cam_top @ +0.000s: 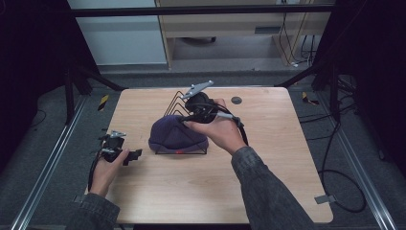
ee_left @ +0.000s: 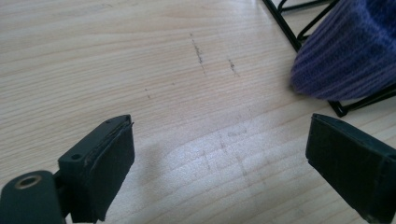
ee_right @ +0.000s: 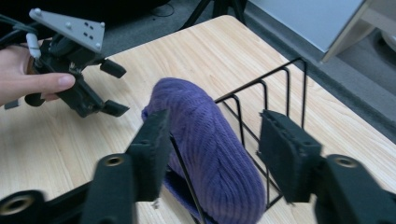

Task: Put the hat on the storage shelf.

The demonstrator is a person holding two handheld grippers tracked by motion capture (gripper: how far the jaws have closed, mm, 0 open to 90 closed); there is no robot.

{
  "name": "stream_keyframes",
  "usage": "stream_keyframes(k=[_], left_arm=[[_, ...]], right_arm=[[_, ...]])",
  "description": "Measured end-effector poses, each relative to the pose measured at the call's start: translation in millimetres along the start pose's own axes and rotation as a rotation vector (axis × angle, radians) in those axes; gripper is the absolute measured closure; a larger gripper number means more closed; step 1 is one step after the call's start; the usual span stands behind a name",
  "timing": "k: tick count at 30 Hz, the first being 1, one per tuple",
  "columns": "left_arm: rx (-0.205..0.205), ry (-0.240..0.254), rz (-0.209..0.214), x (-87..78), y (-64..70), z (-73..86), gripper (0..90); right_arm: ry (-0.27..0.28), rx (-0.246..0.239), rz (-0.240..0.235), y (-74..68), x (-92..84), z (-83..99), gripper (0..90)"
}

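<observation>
A purple knitted hat [cam_top: 174, 135] lies draped over the front of a black wire rack [cam_top: 173, 101] in the middle of the wooden table [cam_top: 268, 182]. My right gripper [cam_top: 186, 117] is held just behind the hat's top, pointing down at it. In the right gripper view its jaws [ee_right: 212, 144] stand apart on either side of the hat [ee_right: 205, 135] and a rack wire [ee_right: 285, 88], and the right pad is clear of the knit. My left gripper [cam_top: 134, 156] rests low at the table's left, open and empty [ee_left: 219, 149], with the hat [ee_left: 348, 51] ahead to its right.
A small dark round disc [cam_top: 236, 100] sits on the table's far right part. The rack's wire loops [ee_left: 285, 23] rise behind the hat. The table's left edge is close to the left hand. Cables and black frame legs lie on the floor around the table.
</observation>
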State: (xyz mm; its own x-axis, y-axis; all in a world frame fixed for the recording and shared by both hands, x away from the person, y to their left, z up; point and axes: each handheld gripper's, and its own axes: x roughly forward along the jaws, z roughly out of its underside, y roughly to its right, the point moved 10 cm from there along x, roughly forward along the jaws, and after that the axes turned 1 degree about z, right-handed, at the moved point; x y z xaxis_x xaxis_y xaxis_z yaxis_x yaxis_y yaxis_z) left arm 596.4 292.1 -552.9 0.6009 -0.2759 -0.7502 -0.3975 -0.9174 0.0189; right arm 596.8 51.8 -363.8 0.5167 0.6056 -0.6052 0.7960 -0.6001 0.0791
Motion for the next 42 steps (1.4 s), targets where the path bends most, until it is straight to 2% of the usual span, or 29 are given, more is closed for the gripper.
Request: stream_keyframes(k=[7,9,13,17,21,26,31,36,40,42], left_arm=[[0.017,-0.044,-0.007,7.1,-0.7,7.7,5.2],[0.023,-0.061,-0.012,9.4,-0.8,10.1,5.1],[0.037,-0.101,-0.027,13.2,-1.6,16.0,4.7],[0.023,-0.096,-0.019,14.1,-2.0,17.5,1.7],[0.023,-0.086,-0.019,14.3,-2.4,18.0,0.3],[0.021,-0.075,-0.017,14.8,-1.7,18.2,0.0],[0.023,-0.071,-0.013,14.9,-1.6,18.3,0.0],[0.025,-0.068,-0.014,14.9,-1.5,18.5,0.0],[0.023,-0.064,-0.015,15.2,-0.7,18.3,0.0],[0.024,-0.063,-0.014,15.3,-0.2,18.2,0.0]], right_arm=[[0.009,0.049,0.042,13.3,-16.2,13.1,21.4],[0.018,0.066,0.061,20.0,-25.3,23.8,16.3],[0.025,0.087,0.094,31.2,-41.7,46.1,12.4],[0.019,0.129,0.129,46.8,-60.4,84.6,10.1],[0.004,0.202,0.15,61.1,-76.1,132.7,9.4],[-0.03,0.272,0.162,69.1,-82.1,190.0,9.6],[-0.062,0.346,0.19,75.5,-80.5,245.9,14.6],[-0.092,0.406,0.227,83.7,-78.8,284.9,15.1],[-0.088,0.447,0.255,89.9,-76.3,299.9,14.9],[-0.094,0.447,0.27,92.1,-74.0,306.1,14.7]])
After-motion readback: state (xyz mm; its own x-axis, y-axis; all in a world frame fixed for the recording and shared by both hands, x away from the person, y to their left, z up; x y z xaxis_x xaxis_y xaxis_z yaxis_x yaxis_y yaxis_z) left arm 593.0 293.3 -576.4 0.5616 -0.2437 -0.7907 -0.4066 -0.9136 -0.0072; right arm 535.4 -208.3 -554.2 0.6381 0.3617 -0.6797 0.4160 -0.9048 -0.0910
